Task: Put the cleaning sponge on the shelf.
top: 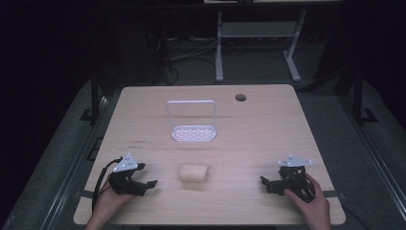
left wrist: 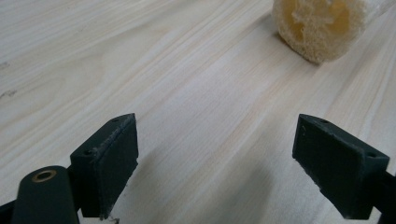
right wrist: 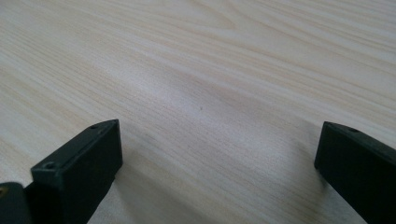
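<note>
A pale loofah piece (top: 194,172) lies on its side near the middle of the wooden table (top: 249,143); its porous cut end also appears at the top right of the left gripper view as the loofah (left wrist: 318,25). My left gripper (top: 147,182) rests low on the table to the loofah's left, jaws wide open and pointing toward it, with nothing between them (left wrist: 215,163). My right gripper (top: 266,183) sits near the table's front right, held by a hand, open over bare wood (right wrist: 219,163).
A white perforated soap rack (top: 193,122) with a tall wire handle stands behind the loofah at mid-table. A round cable hole (top: 240,97) sits at the back right. A desk frame and cables lie on the dark floor beyond the table.
</note>
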A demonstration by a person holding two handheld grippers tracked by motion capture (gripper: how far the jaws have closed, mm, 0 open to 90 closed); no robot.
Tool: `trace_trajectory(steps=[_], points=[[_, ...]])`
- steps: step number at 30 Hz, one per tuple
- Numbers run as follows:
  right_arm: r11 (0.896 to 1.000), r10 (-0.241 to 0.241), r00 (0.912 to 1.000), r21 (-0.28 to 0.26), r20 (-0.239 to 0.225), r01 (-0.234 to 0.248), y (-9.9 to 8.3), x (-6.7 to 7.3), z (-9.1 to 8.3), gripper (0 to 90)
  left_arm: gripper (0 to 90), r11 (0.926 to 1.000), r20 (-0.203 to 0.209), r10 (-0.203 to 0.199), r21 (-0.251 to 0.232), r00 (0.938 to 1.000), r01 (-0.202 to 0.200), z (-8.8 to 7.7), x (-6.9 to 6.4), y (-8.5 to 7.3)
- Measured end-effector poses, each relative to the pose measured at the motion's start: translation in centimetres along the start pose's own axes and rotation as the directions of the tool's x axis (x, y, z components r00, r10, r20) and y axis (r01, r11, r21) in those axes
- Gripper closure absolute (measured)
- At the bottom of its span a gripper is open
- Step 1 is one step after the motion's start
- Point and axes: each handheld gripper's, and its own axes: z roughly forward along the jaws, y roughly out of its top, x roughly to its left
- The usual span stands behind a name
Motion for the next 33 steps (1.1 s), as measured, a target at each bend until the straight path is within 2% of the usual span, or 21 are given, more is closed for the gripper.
trace_trajectory(steps=[14,24,33], points=[[1.000,-0.002,1.0000,0.001,0.001,0.002,0.0,0.0,0.0,0.7,14.2,0.9994,0.043,0.033,-0.010,0.9986,-0.032,-0.1,0.1,1.9],[1.000,-0.002,1.0000,0.001,0.000,0.002,0.0,0.0,0.0,0.6,14.2,0.9974,0.074,0.071,-0.018,0.9947,-0.070,-0.1,-0.1,3.7],[1.000,-0.002,1.0000,0.001,0.001,0.002,0.0,0.0,0.0,0.7,14.2,0.9950,0.096,0.099,-0.024,0.9904,-0.097,0.1,-0.3,4.5]])
